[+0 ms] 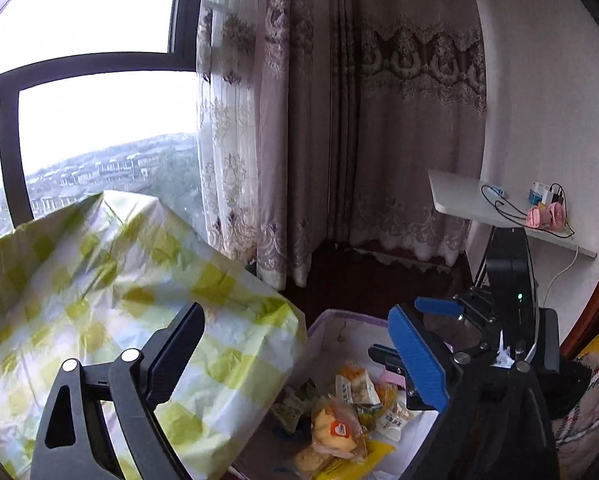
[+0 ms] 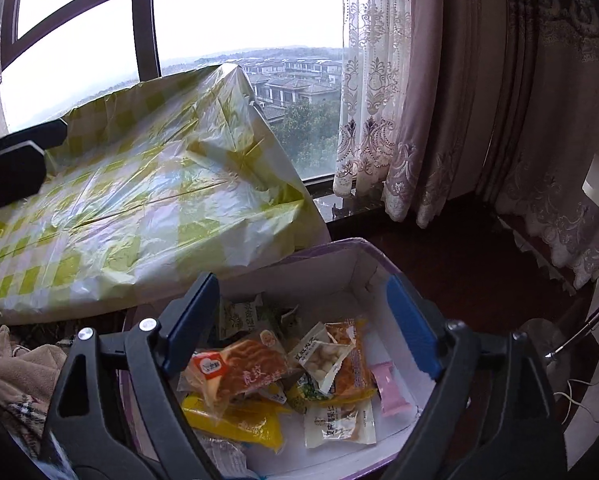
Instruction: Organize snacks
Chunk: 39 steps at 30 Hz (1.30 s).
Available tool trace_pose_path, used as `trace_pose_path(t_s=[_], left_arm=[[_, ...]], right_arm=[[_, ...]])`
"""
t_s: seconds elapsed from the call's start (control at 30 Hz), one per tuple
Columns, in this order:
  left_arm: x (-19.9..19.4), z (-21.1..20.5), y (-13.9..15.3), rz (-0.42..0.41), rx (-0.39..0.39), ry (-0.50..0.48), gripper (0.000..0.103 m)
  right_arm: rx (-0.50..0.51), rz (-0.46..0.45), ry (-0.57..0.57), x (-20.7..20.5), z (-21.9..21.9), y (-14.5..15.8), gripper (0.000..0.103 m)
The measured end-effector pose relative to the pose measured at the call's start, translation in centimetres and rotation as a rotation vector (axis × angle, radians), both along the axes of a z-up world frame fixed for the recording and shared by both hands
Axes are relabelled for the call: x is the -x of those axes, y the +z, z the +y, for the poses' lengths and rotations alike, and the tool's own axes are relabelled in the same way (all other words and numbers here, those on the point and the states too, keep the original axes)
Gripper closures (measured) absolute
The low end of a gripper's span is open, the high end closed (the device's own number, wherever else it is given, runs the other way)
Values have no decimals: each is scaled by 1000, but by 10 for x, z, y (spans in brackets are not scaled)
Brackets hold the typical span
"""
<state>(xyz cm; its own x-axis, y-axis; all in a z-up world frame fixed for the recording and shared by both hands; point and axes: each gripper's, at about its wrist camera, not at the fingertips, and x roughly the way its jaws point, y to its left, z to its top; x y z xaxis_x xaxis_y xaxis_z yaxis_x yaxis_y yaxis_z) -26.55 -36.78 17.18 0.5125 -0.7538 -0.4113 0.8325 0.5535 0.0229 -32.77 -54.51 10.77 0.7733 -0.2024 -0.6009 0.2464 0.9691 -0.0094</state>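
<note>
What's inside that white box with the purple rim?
The white box with the purple rim holds wrapped snacks: a bread packet, a yellow packet, a pink packet. Whatever lies beneath them is covered.

the checked cover (image 2: 147, 184) is thin glossy plastic, creased. snack packets (image 2: 239, 368) are shiny film (some clear). the box (image 2: 363, 264) looks like matt card. curtains (image 2: 379, 120) are lace cloth.
</note>
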Motion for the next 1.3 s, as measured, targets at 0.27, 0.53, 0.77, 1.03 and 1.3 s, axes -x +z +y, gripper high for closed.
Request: trace_pose_path(t_s=[0.27, 0.53, 0.77, 1.03, 1.3], left_arm=[[-21, -7, -23, 85, -198, 120, 0], [-43, -19, -143, 362, -518, 180, 0], [-22, -26, -149, 318, -569, 140, 0], [-25, -22, -150, 325, -567, 135, 0], [-27, -20, -151, 334, -564, 134, 0]], right_arm=[[45, -26, -27, -1, 14, 16, 0], [-125, 236, -206, -7, -13, -53, 0], [-201, 283, -233, -2, -17, -72, 0], [-204, 284, -232, -4, -14, -73, 0], [-206, 289, -229, -6, -9, -74, 0]])
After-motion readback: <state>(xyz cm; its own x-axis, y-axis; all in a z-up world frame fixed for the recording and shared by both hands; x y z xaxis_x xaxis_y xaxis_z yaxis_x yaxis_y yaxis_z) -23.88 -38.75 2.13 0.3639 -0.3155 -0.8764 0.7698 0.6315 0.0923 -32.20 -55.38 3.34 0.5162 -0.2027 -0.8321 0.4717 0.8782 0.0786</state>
